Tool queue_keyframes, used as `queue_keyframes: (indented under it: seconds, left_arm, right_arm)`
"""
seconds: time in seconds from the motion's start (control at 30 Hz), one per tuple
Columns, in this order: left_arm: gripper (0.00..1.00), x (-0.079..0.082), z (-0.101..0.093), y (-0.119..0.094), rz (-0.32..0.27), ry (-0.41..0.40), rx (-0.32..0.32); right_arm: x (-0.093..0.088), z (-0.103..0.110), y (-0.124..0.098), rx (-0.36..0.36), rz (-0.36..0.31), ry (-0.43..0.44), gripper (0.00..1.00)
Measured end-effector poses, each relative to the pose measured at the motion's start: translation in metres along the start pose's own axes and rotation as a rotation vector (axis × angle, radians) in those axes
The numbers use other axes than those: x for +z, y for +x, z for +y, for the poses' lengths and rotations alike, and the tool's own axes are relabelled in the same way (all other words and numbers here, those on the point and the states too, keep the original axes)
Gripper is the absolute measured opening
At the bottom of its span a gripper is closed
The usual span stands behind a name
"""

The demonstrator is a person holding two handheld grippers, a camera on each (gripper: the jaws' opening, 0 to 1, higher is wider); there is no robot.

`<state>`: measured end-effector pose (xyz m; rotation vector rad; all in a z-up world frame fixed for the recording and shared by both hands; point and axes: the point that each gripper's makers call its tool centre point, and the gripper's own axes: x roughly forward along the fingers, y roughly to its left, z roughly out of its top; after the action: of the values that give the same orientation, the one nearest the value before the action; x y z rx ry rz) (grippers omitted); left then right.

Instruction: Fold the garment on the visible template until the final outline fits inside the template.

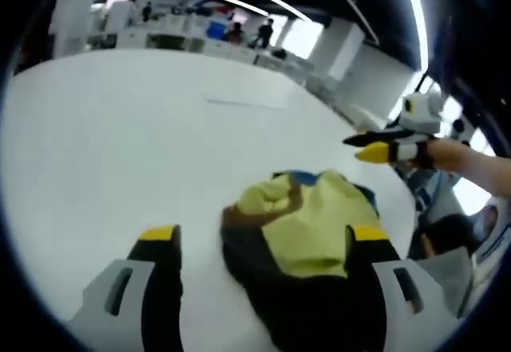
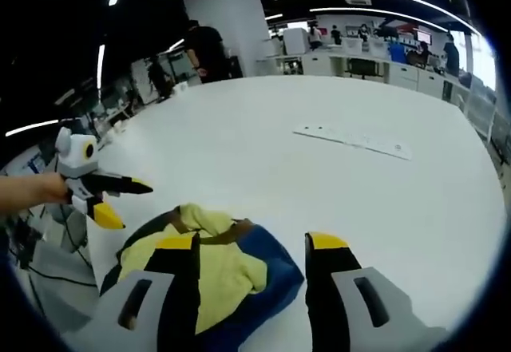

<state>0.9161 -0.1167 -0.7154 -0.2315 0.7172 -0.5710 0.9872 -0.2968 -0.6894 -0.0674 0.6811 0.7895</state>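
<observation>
Garment (image 1: 307, 232): it lies in a crumpled heap of yellow, blue and dark cloth on the big white tabletop (image 1: 120, 152), near one edge. It looks like folding has not really begun; the next move is likely to spread it flat. No template outline can be made out. There is lots of open room behind the heap. The left gripper (image 1: 263, 248) and right gripper (image 2: 251, 252) both hover over it, fingers apart, holding nothing.
</observation>
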Motion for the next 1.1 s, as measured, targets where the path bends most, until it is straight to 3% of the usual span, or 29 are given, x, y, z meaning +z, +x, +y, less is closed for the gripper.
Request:
queue_keyframes:
  seconds: [0.17, 0.83, 1.1]
  left_arm:
    - [0.79, 0.001, 0.001, 0.005, -0.001, -0.009, -0.008]
    - [0.74, -0.009, 0.002, 0.028, 0.024, -0.117, -0.035]
    - [0.73, -0.014, 0.004, 0.029, 0.026, -0.163, -0.033]
  right_arm:
    - [0.002, 0.001, 0.011, 0.020, -0.006, 0.010, 0.47]
    - [-0.020, -0.012, 0.055, 0.069, 0.099, 0.022, 0.46]
    - [-0.026, -0.014, 0.062, 0.078, 0.129, 0.006, 0.44]
